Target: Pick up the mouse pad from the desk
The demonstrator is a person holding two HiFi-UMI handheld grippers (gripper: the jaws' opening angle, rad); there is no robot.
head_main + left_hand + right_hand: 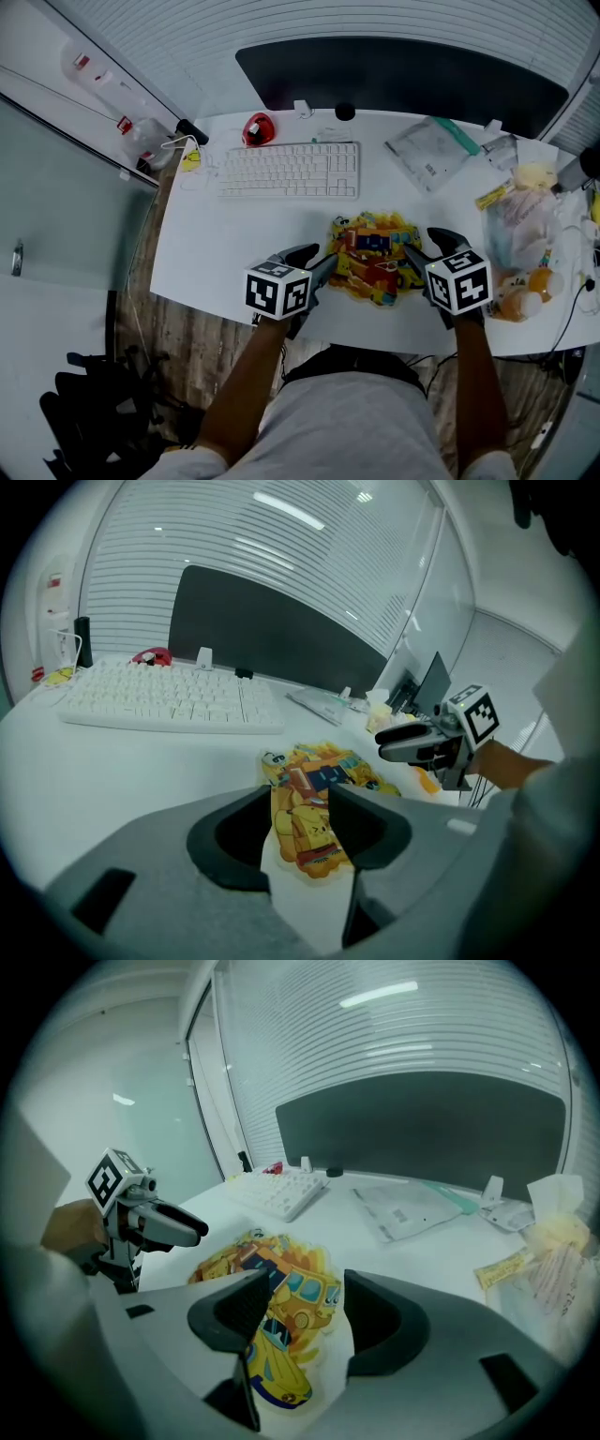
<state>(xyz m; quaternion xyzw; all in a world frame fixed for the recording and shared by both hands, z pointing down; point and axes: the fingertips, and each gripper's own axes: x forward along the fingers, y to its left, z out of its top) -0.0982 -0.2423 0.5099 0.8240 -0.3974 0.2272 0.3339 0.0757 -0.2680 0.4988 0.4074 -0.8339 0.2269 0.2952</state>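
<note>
On the white desk (234,244) under my head camera, the biggest thing is the dark curved monitor (403,75) along the far edge. The white keyboard (291,171) lies just in front of it, left of centre. At the right end of the desk there is a heap of clear plastic bags (525,234), and a flat clear pouch (431,150) lies beside the keyboard's right end.

The mouse pad (375,255), printed in bright yellow and orange cartoon pictures, lies flat on the desk near the front edge, in front of the keyboard's right end.

My left claw (319,262) points down at the pad's left edge. Its jaws are spread, and its own camera shows the pad's near corner in the gap with neither jaw pressing on it. My right claw (427,251) is at the pad's right edge, spread the same way, with the yellow car print showing between its jaws. I cannot tell if either claw's tips touch the desk.

A small red object (258,129) sits behind the keyboard's left end.
</note>
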